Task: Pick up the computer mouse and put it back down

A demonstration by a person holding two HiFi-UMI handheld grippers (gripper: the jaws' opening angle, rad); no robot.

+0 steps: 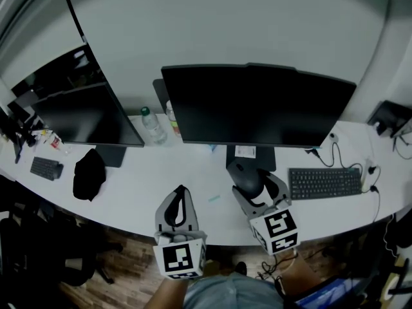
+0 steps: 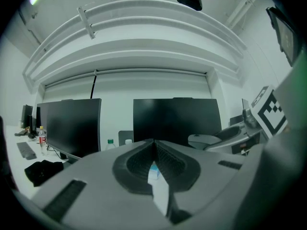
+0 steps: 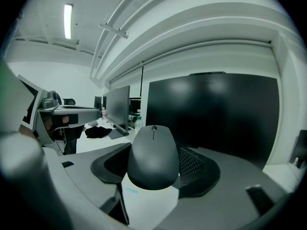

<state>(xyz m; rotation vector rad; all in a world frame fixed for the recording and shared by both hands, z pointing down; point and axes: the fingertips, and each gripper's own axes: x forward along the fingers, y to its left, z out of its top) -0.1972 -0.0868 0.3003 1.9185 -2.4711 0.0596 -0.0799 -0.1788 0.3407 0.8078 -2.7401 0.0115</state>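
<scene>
The right gripper (image 3: 160, 148) has its jaws spread wide on the mouse (image 3: 153, 157), one pad against each flank. The mouse's wheel end points away from the gripper body. It sits low over the white desk (image 1: 148, 172); I cannot tell whether its underside touches the desk. Just ahead of the jaws is the base of a monitor (image 1: 257, 105), with the dark screen filling the view beyond. To this gripper's right, near but apart, lies a keyboard (image 1: 325, 182).

The left gripper (image 2: 154, 142) is level beside the right one, on its left and apart from it. Its jaws meet at the tips and it holds nothing. A small blue mark (image 1: 214, 198) lies on the desk between the two grippers. Ahead of the left gripper and off to its left stands a second monitor (image 1: 84, 114), and a bottle (image 1: 153, 126) stands between the two screens. A black cloth (image 1: 89, 174) lies further left on the desk.
</scene>
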